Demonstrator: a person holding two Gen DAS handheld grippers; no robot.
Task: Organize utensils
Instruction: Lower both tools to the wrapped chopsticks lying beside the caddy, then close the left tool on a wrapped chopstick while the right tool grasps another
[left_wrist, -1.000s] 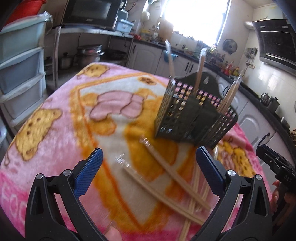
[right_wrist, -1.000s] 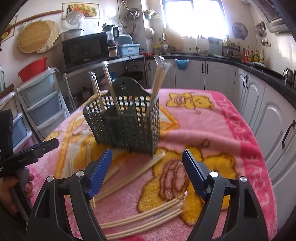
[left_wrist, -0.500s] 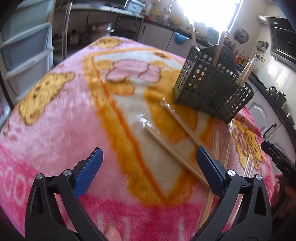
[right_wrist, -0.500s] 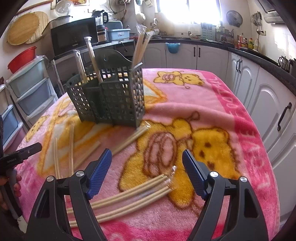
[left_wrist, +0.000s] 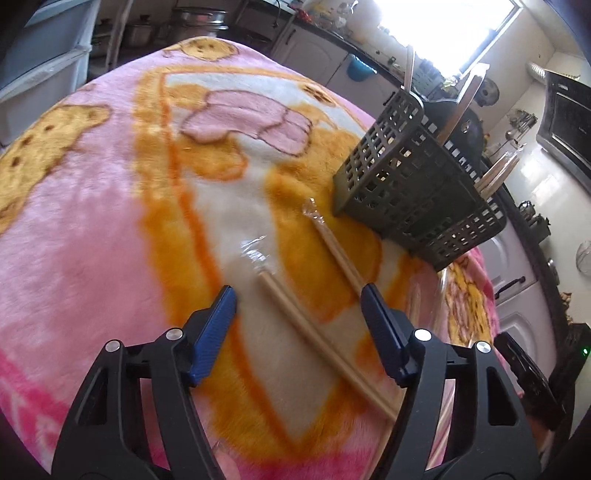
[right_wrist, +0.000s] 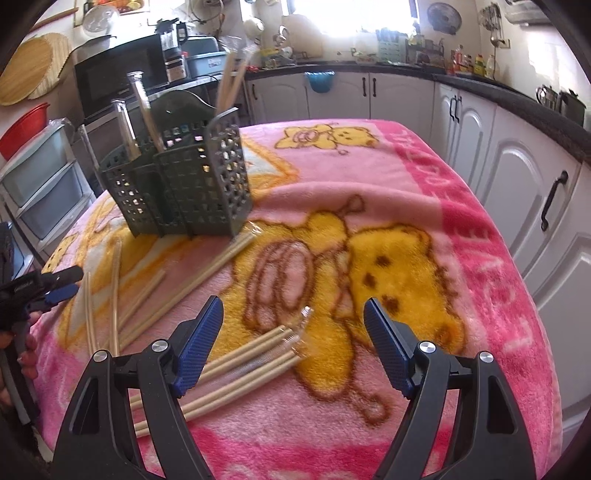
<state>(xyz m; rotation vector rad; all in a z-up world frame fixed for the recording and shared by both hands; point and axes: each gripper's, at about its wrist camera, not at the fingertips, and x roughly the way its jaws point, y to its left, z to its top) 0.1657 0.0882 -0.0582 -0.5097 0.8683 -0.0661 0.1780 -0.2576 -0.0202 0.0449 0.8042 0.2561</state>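
Left wrist: left hand-held gripper spread over wrapped chopsticks lying diagonally; right hand-held gripper spread.

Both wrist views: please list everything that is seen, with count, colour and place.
Perforated plastic utensil basket: one, dark green, on blanket, far left; holds several upright chopsticks.
Wrapped wooden chopstick packs: several, beige, lying loose on blanket; one bundle beside the right gripper's left finger.
Single chopstick pack: one, beige, between left gripper's fingers.
Fleece bear-print blanket: one, pink and yellow, covers table.
Left gripper: black, blue pads, open.
Right gripper: black, blue pads, open.
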